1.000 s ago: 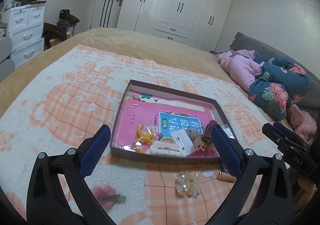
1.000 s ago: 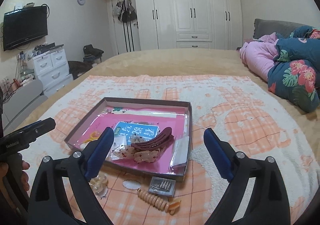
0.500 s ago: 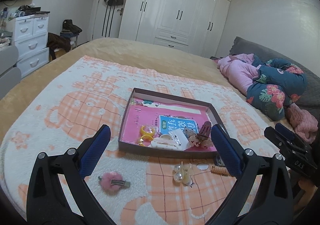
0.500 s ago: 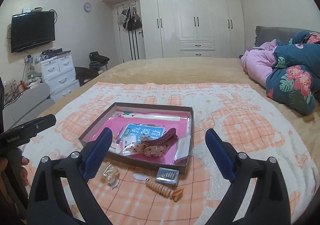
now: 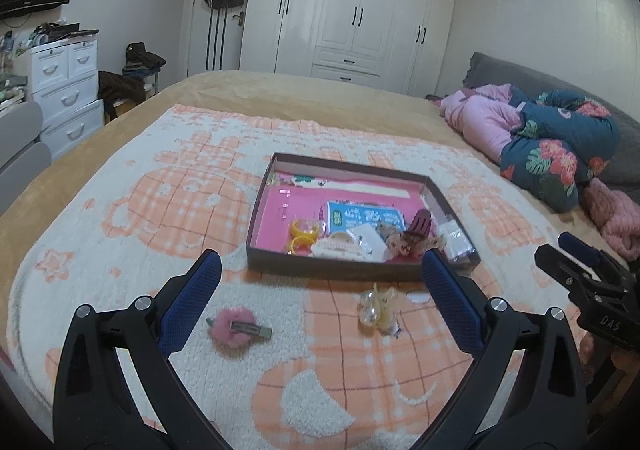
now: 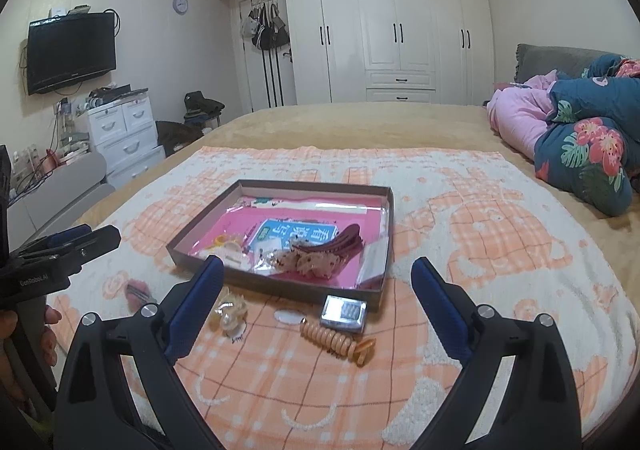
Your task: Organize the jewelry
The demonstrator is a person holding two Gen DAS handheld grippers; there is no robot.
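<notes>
The biggest risk, as I judge it, lies in the soft, tufted blanket (image 5: 120,186): any piece picked off it sits in pile that gives way, so blue pads coming down could snag loops or push a small item deeper instead of pinching it. The pink pompom hair clip (image 5: 237,328) lies just beside the left gripper (image 5: 318,300), whose jaws stand wide apart with nothing between them, and its fluff may compress and slip unless the metal bar is caught. The pearl hair clip (image 5: 376,310) lies near the box's front wall, rounded and likely to roll out of a pinch. The right gripper (image 6: 316,300) is likewise spread wide and empty above the beige spiral hair tie (image 6: 334,342), which could stretch or spring free, and the small clear case of pins (image 6: 344,312), resting against the box's near corner, looks slick and flat. A small white oval piece (image 6: 289,316) lies between them. The shallow cardboard box (image 5: 264,206) already holds a yellow ring-shaped piece (image 5: 303,228), a white hair clip (image 5: 336,248), a dark red claw clip (image 6: 334,244), speckled bow clips (image 6: 310,262) and a blue printed card (image 5: 366,216), crowded toward the front edge, so a careless drop could knock pieces over the low wall.
</notes>
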